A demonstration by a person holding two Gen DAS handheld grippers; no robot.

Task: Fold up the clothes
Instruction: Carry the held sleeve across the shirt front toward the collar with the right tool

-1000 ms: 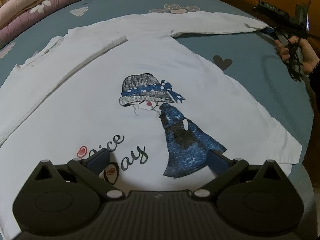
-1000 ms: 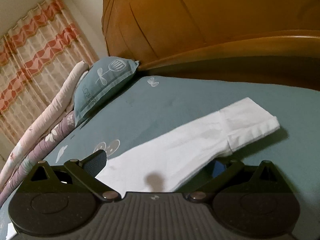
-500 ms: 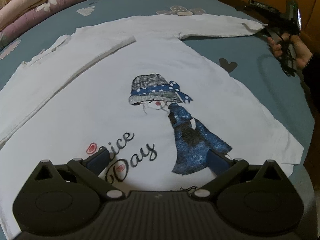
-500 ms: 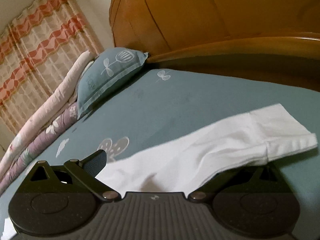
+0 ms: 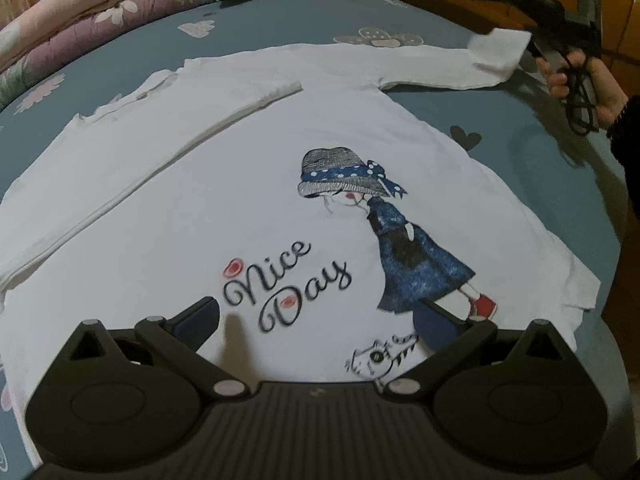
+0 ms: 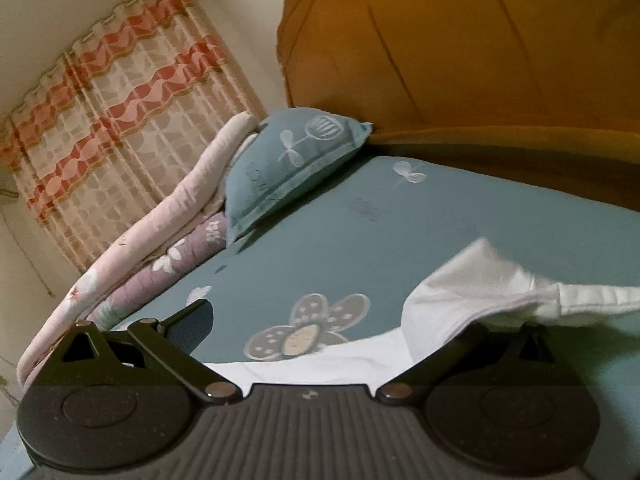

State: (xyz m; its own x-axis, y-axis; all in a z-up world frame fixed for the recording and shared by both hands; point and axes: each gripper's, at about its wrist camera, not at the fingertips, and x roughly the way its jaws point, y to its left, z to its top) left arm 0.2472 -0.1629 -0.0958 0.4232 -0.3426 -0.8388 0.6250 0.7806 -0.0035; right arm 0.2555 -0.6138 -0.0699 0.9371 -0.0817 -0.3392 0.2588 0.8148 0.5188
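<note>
The white long-sleeved shirt [image 5: 248, 184] lies flat on the bed [image 5: 532, 168], one sleeve already folded in. The right gripper [image 5: 508, 20] lifts the other sleeve's cuff [image 5: 498, 50]; whether its jaws pinch it cannot be told. The left gripper [image 5: 316, 316] hovers, jaws spread; next, carrying that sleeve across the chest

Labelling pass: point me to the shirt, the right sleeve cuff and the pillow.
shirt [image 5: 248, 184]: left wrist view, plain white chest area.
right sleeve cuff [image 5: 498, 50]: left wrist view, raised end of the outstretched sleeve.
pillow [image 6: 292, 168]: right wrist view, teal front face.
</note>
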